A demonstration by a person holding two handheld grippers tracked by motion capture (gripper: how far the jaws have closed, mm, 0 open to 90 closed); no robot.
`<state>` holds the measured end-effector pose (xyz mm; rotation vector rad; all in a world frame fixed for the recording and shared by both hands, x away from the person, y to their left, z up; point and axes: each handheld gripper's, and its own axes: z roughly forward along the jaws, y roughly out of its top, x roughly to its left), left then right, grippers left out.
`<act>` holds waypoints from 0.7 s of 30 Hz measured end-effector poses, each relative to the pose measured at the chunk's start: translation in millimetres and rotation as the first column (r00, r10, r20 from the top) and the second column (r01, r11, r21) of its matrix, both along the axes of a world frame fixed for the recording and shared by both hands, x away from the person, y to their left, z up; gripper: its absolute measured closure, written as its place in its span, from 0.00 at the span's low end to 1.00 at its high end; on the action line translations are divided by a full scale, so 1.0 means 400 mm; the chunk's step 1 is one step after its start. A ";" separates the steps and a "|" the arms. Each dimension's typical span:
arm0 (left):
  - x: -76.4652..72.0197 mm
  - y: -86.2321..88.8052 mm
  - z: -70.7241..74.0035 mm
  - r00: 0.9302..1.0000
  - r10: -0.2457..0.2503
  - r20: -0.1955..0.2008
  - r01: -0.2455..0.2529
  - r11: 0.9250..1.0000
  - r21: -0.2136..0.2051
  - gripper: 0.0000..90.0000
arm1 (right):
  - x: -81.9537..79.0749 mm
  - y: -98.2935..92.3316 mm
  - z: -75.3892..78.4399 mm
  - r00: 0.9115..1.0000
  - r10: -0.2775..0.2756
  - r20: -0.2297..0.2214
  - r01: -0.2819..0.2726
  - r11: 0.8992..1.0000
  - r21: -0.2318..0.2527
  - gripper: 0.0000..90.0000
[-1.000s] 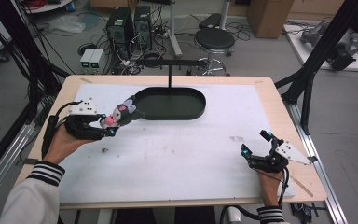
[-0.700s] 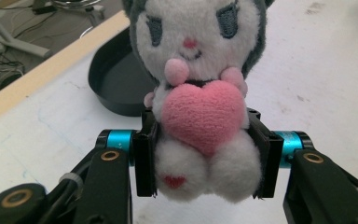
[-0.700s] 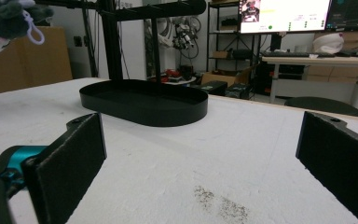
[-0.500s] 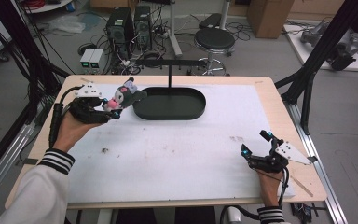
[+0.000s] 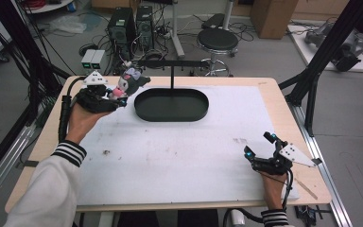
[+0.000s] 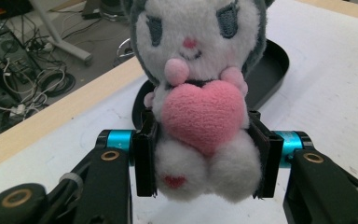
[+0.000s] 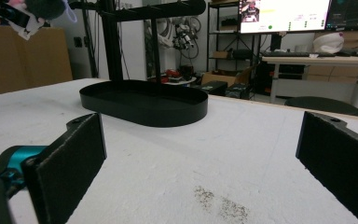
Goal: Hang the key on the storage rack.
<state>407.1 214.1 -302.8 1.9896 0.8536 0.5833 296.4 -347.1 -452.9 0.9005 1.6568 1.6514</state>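
Note:
A small plush doll [image 6: 198, 93] with a white face, dark grey ears and a pink heart on its chest is pinched at the body between the pads of my left gripper [image 6: 204, 156]. In the high view that gripper [image 5: 118, 97] holds the doll [image 5: 128, 82] in the air at the table's far left, just left of a black oval tray [image 5: 171, 104] with a T-shaped hanger stand [image 5: 172, 63] rising from it. My right gripper [image 5: 260, 145] rests near the front right of the table, jaws wide apart and empty; its own view shows both pads [image 7: 72, 161] and the tray [image 7: 144, 103] ahead.
A white mat [image 5: 184, 156] covers the wooden table top. Dark smudges [image 7: 219, 203] mark the mat ahead of the right gripper. Beyond the far edge are computer towers [image 5: 130, 23], a round stool [image 5: 217, 40] and cables; black frame struts [image 5: 312, 75] stand at the right.
My left gripper has lifted the doll and carried it toward the table's far side, ending up beside the tray's left end. The right gripper has not moved.

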 end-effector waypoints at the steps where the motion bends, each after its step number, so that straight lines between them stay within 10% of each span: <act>1: 0.004 -0.002 0.001 1.000 0.005 0.003 -0.005 1.000 -0.012 0.60 | -0.001 0.000 0.000 1.000 0.001 -0.004 -0.001 1.000 0.002 0.01; 21: 0.063 -0.042 0.024 0.997 0.081 -0.008 -0.081 0.997 -0.018 0.60 | 0.000 0.000 0.000 1.000 0.000 0.000 0.000 1.000 0.000 0.01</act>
